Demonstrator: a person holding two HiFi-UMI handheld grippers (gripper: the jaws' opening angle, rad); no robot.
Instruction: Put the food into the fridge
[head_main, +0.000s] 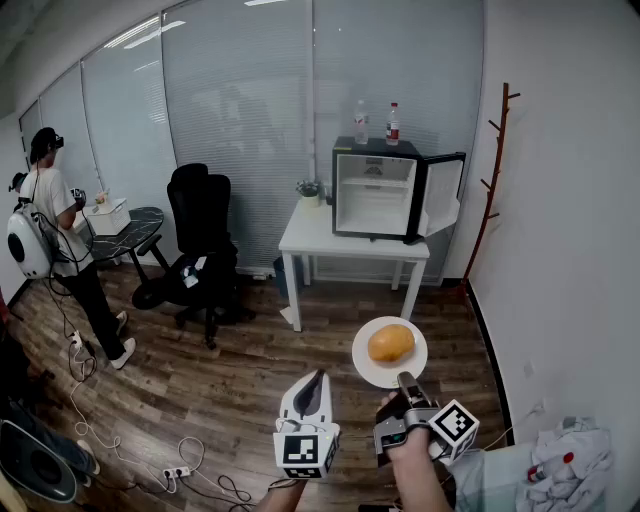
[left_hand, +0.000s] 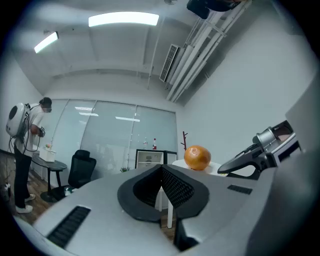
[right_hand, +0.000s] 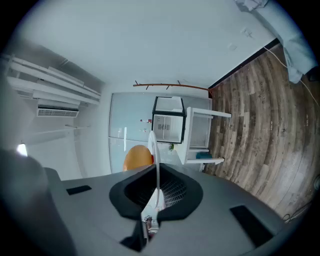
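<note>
Since the round fruit (head_main: 391, 343) sits loose on the stiff plate (head_main: 361, 361), it likely rolls; right gripper (head_main: 404, 379) pinches the 6 o'clock rim, left gripper (head_main: 319, 374) clenched empty, fridge (head_main: 378, 195) at 12 o'clock.

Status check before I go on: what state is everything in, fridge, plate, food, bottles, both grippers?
Fridge: door open.
Plate: held in the air, rim clamped by right gripper.
Food: resting on plate.
Bottles: upright on fridge.
Right gripper: shut on plate.
Left gripper: shut, empty.
</note>
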